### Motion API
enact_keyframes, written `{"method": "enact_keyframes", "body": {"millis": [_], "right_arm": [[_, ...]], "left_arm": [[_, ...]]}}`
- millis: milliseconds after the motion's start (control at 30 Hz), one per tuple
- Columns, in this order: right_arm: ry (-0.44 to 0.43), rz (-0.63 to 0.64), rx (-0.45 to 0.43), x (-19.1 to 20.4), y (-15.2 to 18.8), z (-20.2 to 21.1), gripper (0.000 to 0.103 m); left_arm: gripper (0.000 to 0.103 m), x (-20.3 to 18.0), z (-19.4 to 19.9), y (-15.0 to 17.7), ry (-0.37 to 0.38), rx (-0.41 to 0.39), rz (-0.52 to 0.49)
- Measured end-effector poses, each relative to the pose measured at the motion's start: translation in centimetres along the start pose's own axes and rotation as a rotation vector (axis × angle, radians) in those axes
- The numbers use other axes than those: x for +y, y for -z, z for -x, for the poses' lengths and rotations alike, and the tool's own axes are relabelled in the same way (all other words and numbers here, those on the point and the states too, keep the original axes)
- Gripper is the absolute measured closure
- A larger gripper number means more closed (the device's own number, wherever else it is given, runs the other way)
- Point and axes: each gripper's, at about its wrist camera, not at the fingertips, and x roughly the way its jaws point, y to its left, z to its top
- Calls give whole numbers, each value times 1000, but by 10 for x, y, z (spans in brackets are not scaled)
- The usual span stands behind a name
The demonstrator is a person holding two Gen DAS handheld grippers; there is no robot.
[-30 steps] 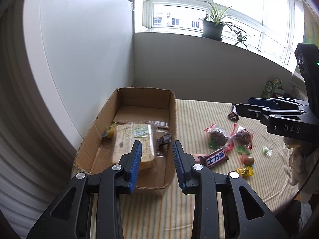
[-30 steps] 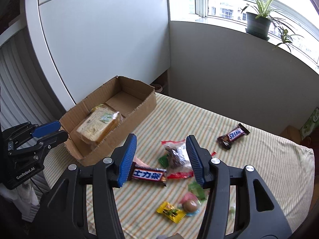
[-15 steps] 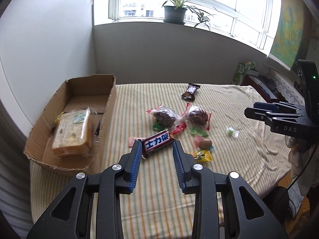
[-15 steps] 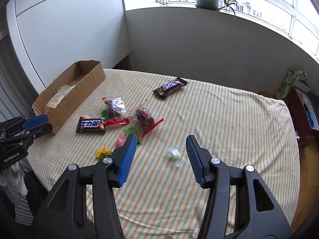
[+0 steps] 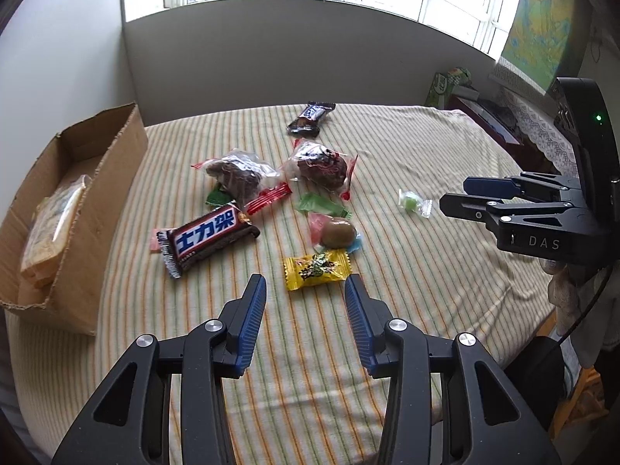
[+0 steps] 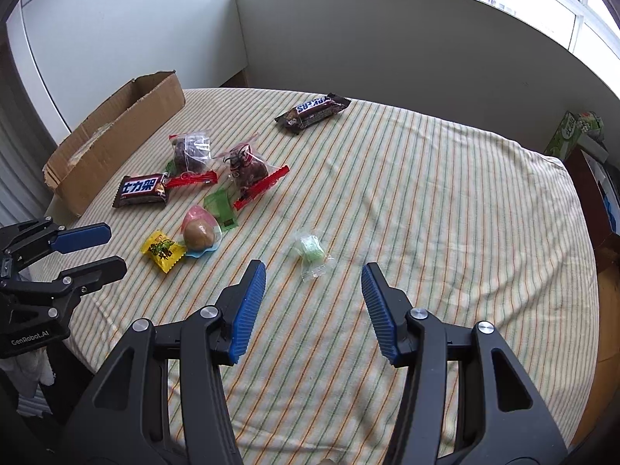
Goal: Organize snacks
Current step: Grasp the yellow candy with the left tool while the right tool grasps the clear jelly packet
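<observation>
Sweeping left to right: the cardboard box (image 5: 73,209) sits at the far left edge of the counter (image 5: 407,310), a wrapped bread loaf (image 5: 50,228) already lying inside it. Just beside the box lies the big chocolate bar (image 5: 209,234), long axis slanting up toward the right. Next comes the loose cluster, with two clear bags of dark snacks (image 5: 236,176) behind, then the yellow candy (image 5: 316,269), lying crosswise, directly ahead of the left tool (image 5: 305,296) and just beyond its tips. That tool's jaws are opening right now, with nothing between them. Looks like the yellow candy is its target, and the left hand is clearly the nearer one for it. Further right, the small green candy (image 6: 310,250) sits alone, straight ahead of the right tool (image 6: 313,285), whose jaws are spread and empty. It lies just off the tips, slightly toward the left finger. Way back, a second chocolate bar (image 6: 314,110) waits near the wall.
</observation>
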Motion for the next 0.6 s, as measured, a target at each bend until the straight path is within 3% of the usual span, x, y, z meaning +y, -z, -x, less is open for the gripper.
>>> {"method": "enact_keyframes", "body": {"millis": [100, 600], "right_arm": [[-10, 4, 11, 0, 0, -11, 49], [-28, 30, 55, -3, -5, -46, 49]], "left_arm": [[51, -4, -9, -2, 3, 17, -11], [51, -2, -42, -4, -20, 66, 11]]}}
